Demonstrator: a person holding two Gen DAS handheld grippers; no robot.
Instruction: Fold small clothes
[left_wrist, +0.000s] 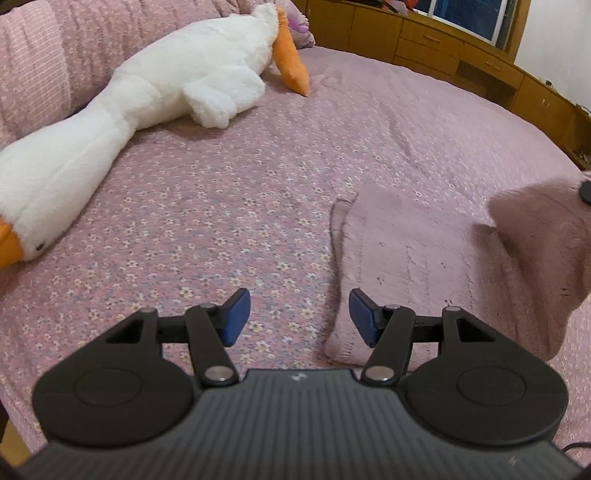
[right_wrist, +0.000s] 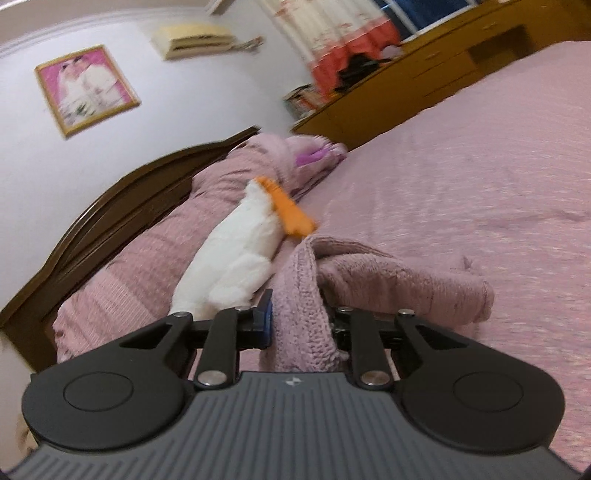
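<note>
A small mauve knitted garment (left_wrist: 402, 258) lies on the pink floral bedspread (left_wrist: 184, 229), its left edge just ahead of my left gripper (left_wrist: 299, 317). That gripper hovers above the bed, open, with nothing between its blue pads (left_wrist: 236, 317). The garment's right part (left_wrist: 543, 258) is lifted off the bed at the right edge of the left wrist view. In the right wrist view my right gripper (right_wrist: 301, 325) is shut on a bunched fold of the knitted garment (right_wrist: 303, 302), raised above the bed. The rest of the cloth (right_wrist: 406, 284) drapes away to the right.
A large white plush goose (left_wrist: 140, 99) with orange beak and feet lies across the bed's left side, against pink pillows (right_wrist: 155, 258). A dark wooden headboard (right_wrist: 122, 199) stands behind them. Wooden cabinets (left_wrist: 443, 48) run along the far side of the bed.
</note>
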